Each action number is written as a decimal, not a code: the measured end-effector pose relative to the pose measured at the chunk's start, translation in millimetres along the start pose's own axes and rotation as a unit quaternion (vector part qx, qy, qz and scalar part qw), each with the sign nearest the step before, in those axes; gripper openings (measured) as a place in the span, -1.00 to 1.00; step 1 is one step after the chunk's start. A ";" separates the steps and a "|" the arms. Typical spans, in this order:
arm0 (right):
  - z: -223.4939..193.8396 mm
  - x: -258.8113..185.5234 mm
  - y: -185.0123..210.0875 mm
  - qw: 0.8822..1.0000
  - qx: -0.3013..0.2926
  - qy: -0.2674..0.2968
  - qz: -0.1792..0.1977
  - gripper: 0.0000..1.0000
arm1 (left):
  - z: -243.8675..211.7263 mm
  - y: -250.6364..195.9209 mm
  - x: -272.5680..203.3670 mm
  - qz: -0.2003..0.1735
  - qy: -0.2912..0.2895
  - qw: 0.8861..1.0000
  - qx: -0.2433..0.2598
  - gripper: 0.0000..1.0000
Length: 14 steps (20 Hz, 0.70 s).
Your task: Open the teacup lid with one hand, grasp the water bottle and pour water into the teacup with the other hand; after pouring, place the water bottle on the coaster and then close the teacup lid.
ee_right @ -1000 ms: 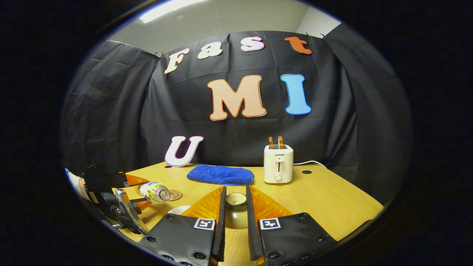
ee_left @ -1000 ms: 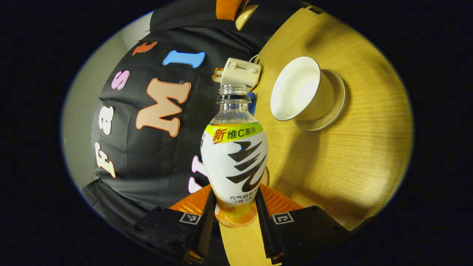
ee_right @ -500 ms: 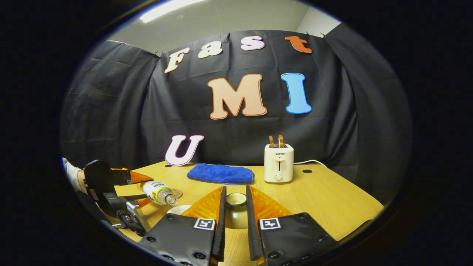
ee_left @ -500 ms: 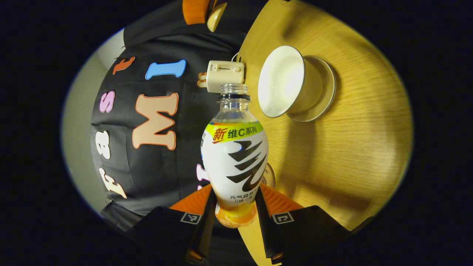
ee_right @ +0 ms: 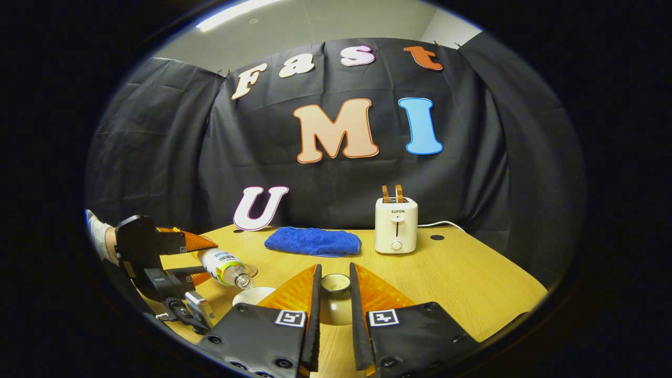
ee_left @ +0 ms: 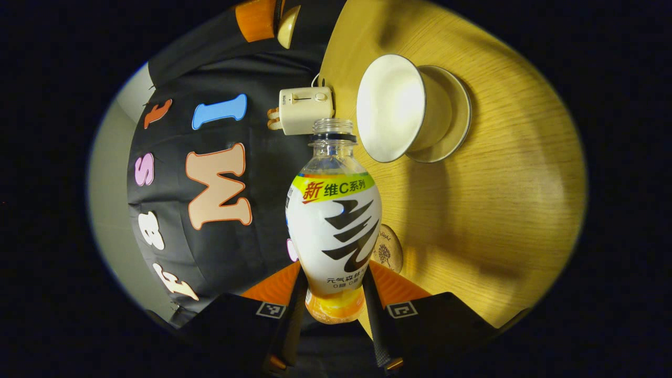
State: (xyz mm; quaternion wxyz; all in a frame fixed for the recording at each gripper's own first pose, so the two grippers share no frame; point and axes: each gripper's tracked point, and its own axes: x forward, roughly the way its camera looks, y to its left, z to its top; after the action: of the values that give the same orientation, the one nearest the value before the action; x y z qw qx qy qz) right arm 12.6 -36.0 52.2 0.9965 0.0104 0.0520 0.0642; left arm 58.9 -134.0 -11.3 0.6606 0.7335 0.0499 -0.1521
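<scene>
Now both grippers hold: bottle tipped toward the cup, lid lifted.

Left gripper [ee_left: 334,294] has both fingers clamped on the uncapped bottle [ee_left: 334,231], mouth beside the cup [ee_left: 391,107] on its saucer [ee_left: 455,118]. Right gripper [ee_right: 334,294] pinches the lid [ee_right: 335,283]. Coaster [ee_left: 387,254] lies near the desk's [ee_left: 499,210] back-left edge, with a cloth [ee_right: 313,241] and toaster [ee_right: 396,224] along the back.

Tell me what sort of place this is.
Likely a staged recording booth set up as a kitchen corner: black cloth wall behind a wooden table, with a toaster, a blue towel and a teacup laid out.
</scene>
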 end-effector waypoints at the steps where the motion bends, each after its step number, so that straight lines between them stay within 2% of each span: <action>1: 2.9 -0.4 1.4 1.000 0.000 -0.004 0.002 -0.39 | -1.1 -0.3 -0.9 -0.001 0.003 1.000 0.006 0.09; 6: 9.7 -3.8 2.9 1.000 -0.007 -0.016 0.003 -0.46 | -9.2 -3.1 2.0 -0.015 0.026 0.999 0.032 0.09; 14: 1.9 -0.8 2.9 1.000 -0.005 -0.004 0.002 -0.41 | -14.8 -0.4 -3.1 -0.026 0.043 0.996 0.079 0.09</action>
State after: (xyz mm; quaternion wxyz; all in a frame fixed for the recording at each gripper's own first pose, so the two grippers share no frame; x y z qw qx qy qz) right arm 11.6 -33.2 54.3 0.9966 0.0056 0.0473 0.0667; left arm 58.2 -119.0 -9.6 0.5937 0.7876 0.0851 -0.1410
